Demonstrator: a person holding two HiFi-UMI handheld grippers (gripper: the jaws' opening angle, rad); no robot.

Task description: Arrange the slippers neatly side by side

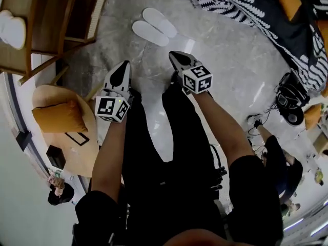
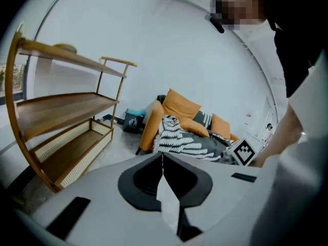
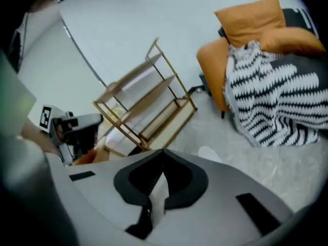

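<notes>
At the far left stands a slatted light-wood shelf rack (image 1: 51, 14), well apart from the work. Next comes the left gripper (image 1: 124, 66), a grey-and-black tool with a marker cube; its fingers (image 2: 148, 178) are clenched together with nothing between them. Ahead of it, on the grey marbled stone floor (image 1: 230, 60), lies the pair of flat white fabric slippers (image 1: 150, 33). The two are parallel, just beside each other, with their ends roughly level and the whole pair set at a slant to the person. The right gripper (image 1: 175, 56), of the same make, also has its fingers (image 3: 179, 178) pressed shut on nothing. Farther right a black-and-white zigzag blanket (image 1: 241, 6) drapes over orange cushions.

The pair already looks arranged, so the step in hand seems to be a check with both tools held off. To do it well, keep both sets of fingers clear of the slippers so nothing is knocked askew. If any trim is wanted, press lightly on one slipper's end, not its side, so the narrow gap between them holds.

The slippers lie beyond both sets of fingers and apart from them, nearly between the two tips and a little nearer the right one. The right gripper view shows only a white sliver of one above the tool's body.
</notes>
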